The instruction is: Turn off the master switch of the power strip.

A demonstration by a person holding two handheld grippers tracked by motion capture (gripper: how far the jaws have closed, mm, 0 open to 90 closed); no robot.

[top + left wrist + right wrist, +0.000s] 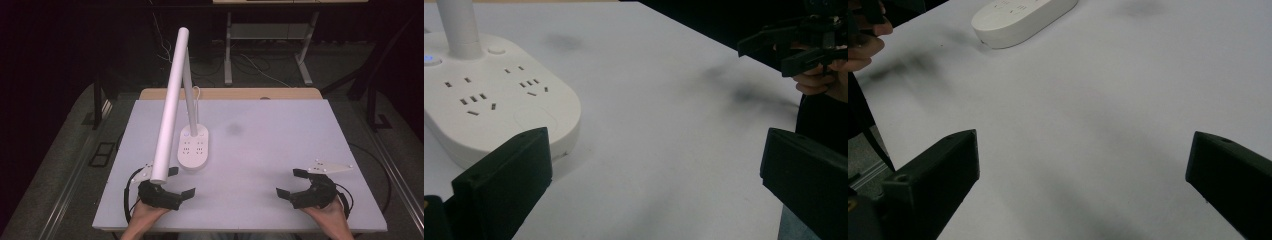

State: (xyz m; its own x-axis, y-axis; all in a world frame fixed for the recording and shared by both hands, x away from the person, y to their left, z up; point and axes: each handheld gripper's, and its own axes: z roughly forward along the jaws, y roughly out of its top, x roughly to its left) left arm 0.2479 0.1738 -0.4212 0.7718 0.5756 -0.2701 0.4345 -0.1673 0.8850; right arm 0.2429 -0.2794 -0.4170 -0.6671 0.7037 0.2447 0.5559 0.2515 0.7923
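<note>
High view: left gripper [181, 182] held agape at 6 o'clock of lamp base [194, 150]; right gripper [291, 182] likewise agape, nothing gripped

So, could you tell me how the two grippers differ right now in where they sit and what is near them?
The left gripper sits close to the lamp base, under the lamp's long white head; the right gripper has only bare table ahead of it. In the left gripper view the base lies just past one jaw; in the right gripper view it is far off. Both are open, empty and held low over the table.
</note>
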